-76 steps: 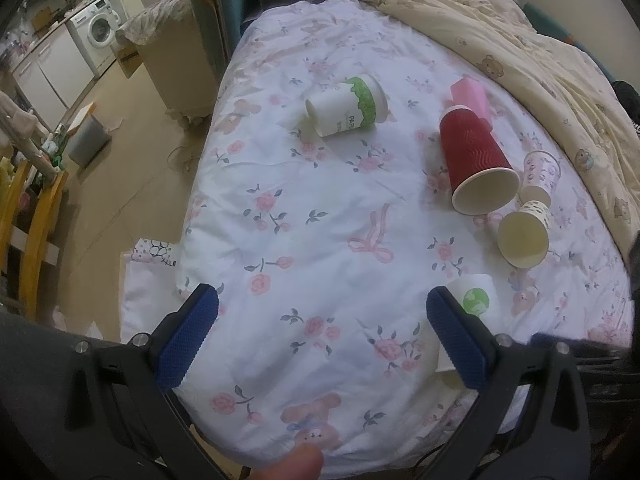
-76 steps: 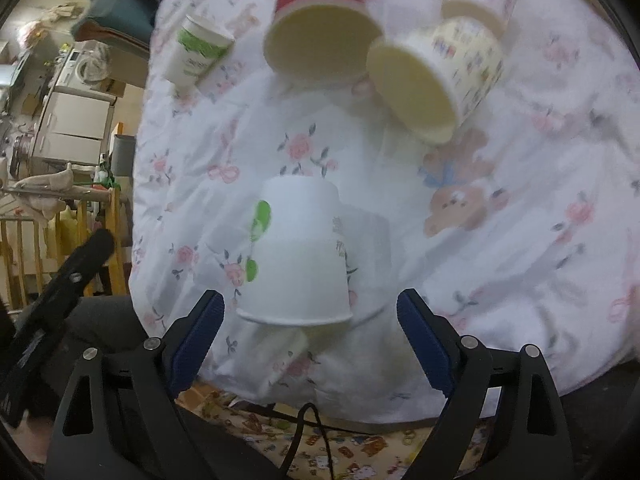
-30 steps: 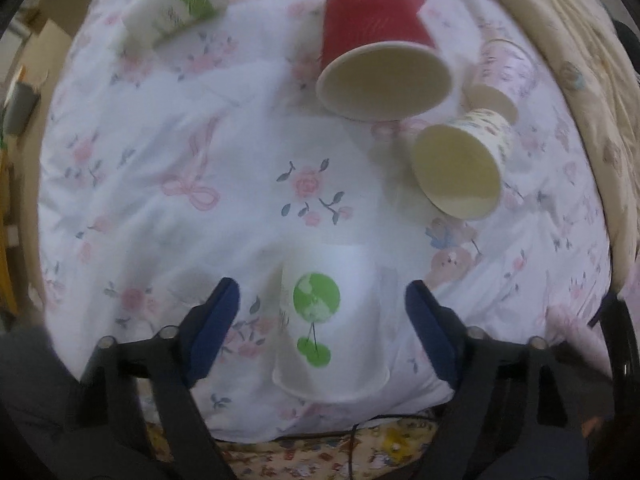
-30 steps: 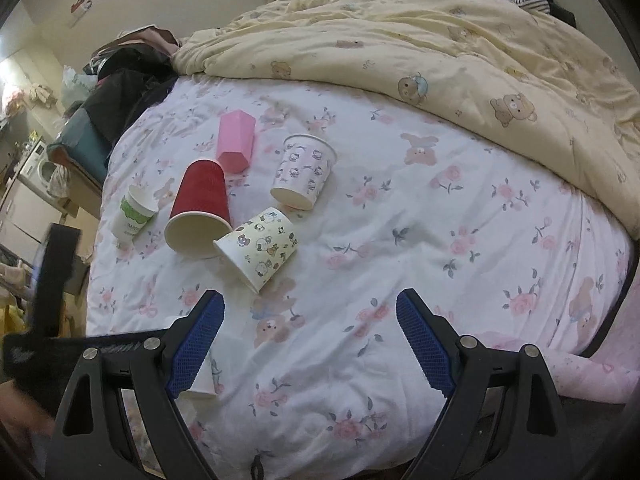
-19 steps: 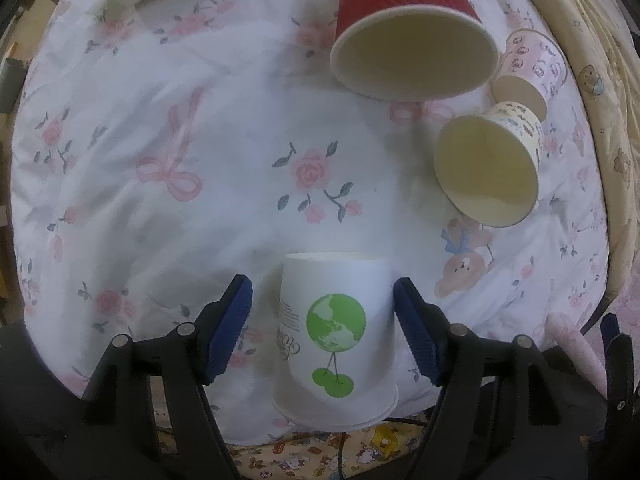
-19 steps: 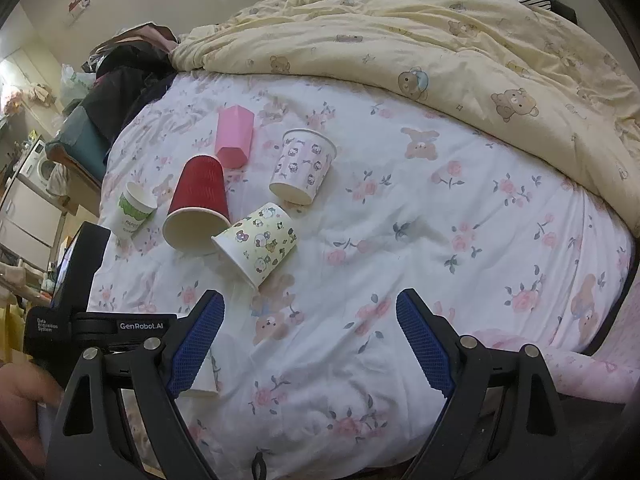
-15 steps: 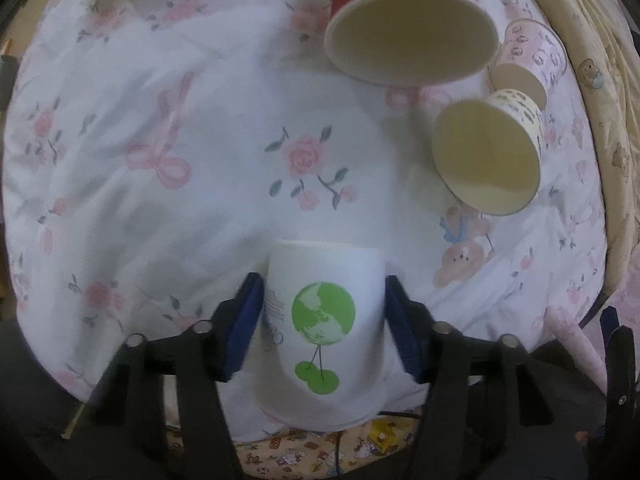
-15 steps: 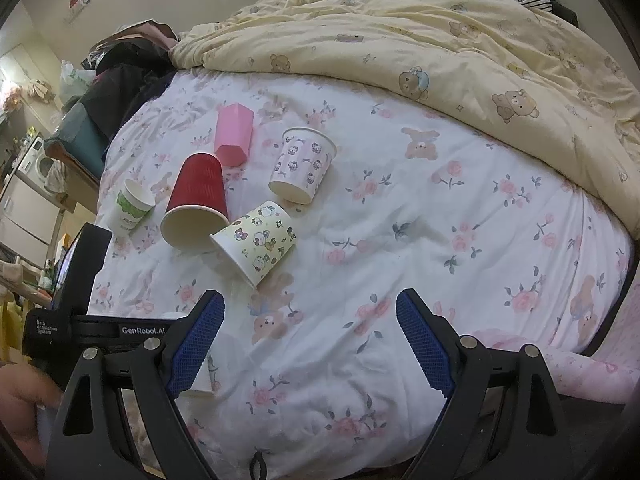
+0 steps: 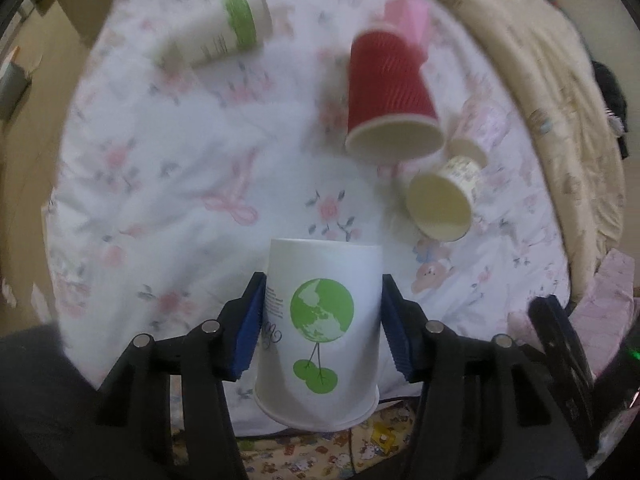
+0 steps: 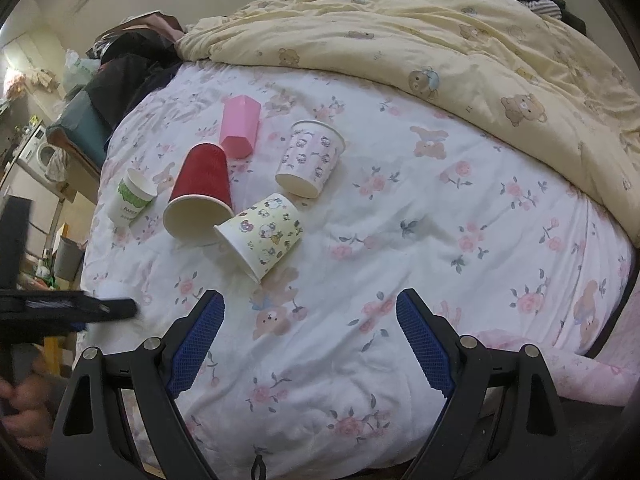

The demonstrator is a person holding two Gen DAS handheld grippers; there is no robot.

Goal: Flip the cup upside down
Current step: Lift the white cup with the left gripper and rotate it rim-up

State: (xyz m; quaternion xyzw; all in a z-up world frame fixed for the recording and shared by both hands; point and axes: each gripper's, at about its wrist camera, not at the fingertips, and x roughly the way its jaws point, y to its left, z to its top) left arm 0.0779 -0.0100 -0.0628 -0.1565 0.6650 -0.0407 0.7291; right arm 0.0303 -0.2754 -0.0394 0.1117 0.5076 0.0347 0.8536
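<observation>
- Six cups show in all: one is gripped and five lie loose on the bed sheet (image 10: pixel 460 240).
- The left gripper (image 9: pixel 322 330) pinches the white paper cup (image 9: pixel 320 332), printed with a green globe, by its sides. The cup is upside down, with its rolled rim toward the camera at the near edge of the bed.
- The right gripper (image 10: pixel 310 344) is spread wide with nothing between its ribbed blue pads, over the sheet's near edge.
- A ribbed red cup (image 10: pixel 200 196), a cartoon-print cup (image 10: pixel 262 234), a pink-patterned cup (image 10: pixel 310 158) and a green-banded white cup (image 10: pixel 130 198) lie on their sides toward the far left corner.
- A faceted pink cup (image 10: pixel 239 126) is there too, probably plastic.
- A cream bear-print quilt (image 10: pixel 460 36) is heaped along the far edge.
</observation>
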